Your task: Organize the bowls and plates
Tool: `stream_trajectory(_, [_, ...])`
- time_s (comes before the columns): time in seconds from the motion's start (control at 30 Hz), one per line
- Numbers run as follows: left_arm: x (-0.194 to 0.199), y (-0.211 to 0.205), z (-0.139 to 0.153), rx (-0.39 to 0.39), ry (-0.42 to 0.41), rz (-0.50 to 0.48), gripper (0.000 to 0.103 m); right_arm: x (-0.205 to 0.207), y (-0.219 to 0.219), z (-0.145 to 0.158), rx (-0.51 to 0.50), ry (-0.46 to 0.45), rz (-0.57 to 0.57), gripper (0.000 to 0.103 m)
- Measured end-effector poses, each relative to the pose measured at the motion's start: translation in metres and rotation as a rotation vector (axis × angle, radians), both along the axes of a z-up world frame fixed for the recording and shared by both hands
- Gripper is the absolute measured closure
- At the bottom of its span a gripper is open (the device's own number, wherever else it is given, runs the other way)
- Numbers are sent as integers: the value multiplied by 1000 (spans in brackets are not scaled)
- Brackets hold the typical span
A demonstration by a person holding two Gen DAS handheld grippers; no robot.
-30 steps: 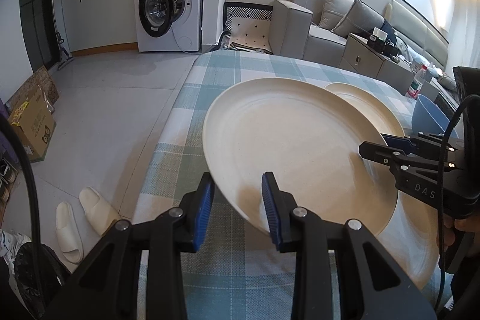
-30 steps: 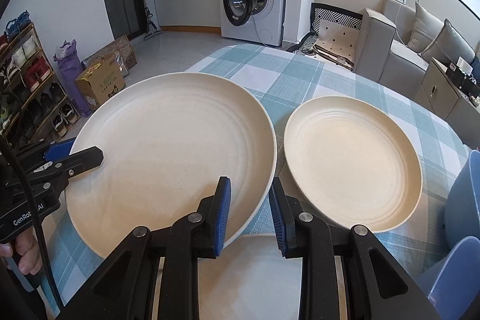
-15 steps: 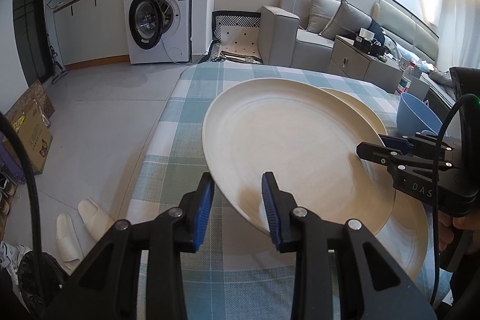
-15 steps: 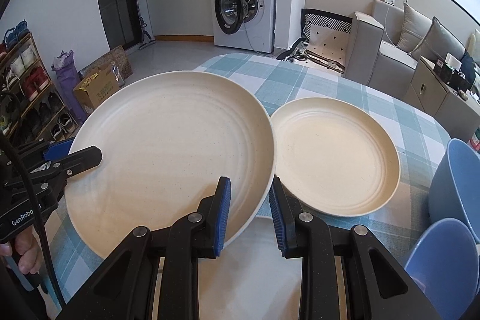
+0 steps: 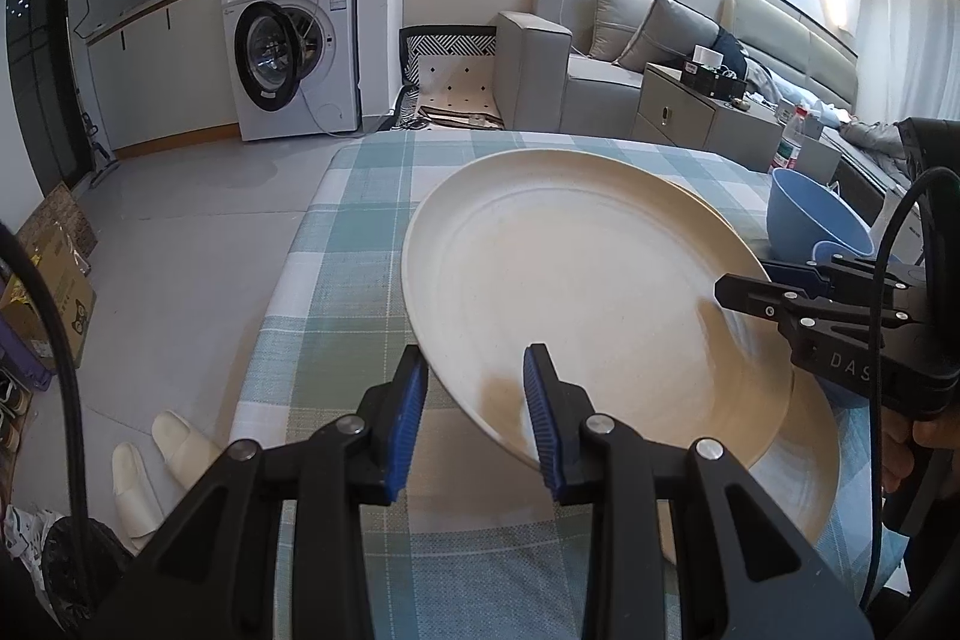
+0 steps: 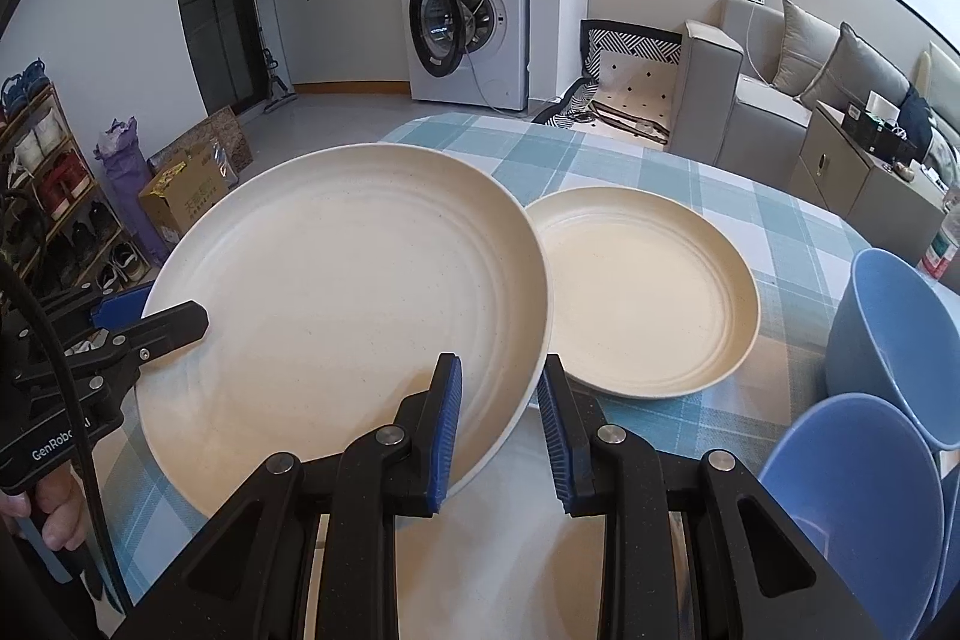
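A large cream plate [image 5: 576, 280] [image 6: 348, 292] hangs tilted above the checked tablecloth [image 5: 360, 232], held from both sides. My left gripper [image 5: 477, 400] is shut on its near left rim and shows at the left of the right wrist view [image 6: 174, 319]. My right gripper [image 6: 498, 424] is shut on the plate's right rim and shows at the right of the left wrist view [image 5: 744, 283]. A second large cream plate [image 5: 810, 466] lies on the table under the lifted one. A smaller cream plate [image 6: 648, 292] sits beyond, its left edge overlapped by the lifted rim.
Two blue bowls [image 6: 888, 340] [image 6: 852, 496] stand at the table's right side, the far bowl [image 5: 810, 220] also in the left wrist view. Beyond the table are a washing machine [image 5: 294, 52], a grey sofa [image 5: 600, 64] and a shoe rack [image 6: 48, 196].
Both grippers have carried the large plate up and toward the smaller plate, whose left edge it now overlaps. The blue bowls have come further into view.
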State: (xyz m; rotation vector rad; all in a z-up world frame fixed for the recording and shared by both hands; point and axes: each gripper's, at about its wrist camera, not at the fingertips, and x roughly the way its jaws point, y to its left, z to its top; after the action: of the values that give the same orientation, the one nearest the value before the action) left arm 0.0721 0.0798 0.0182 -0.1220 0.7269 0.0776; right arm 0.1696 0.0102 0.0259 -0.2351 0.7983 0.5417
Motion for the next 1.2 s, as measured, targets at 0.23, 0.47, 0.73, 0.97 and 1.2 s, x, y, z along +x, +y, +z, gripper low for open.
stream_trajectory(0.23, [0, -11, 1, 13, 7, -37, 72, -12, -16, 4, 5, -3, -26, 76])
stream_trajectory(0.47, [0, -23, 1, 22, 14, -76, 72, -23, -28, 5, 2, -8, -56, 76])
stream_trajectory(0.73, [-2, -31, 2, 31, 21, -110, 72, -34, -39, 0, 5, 6, -79, 76])
stream_trajectory(0.97, [-3, -37, 2, 38, 31, -142, 72, -41, -47, 0, 1, 7, -98, 76])
stream_trajectory(1.2, [-4, -47, 1, 58, 43, -175, 72, -48, -58, -3, 9, 14, -119, 76])
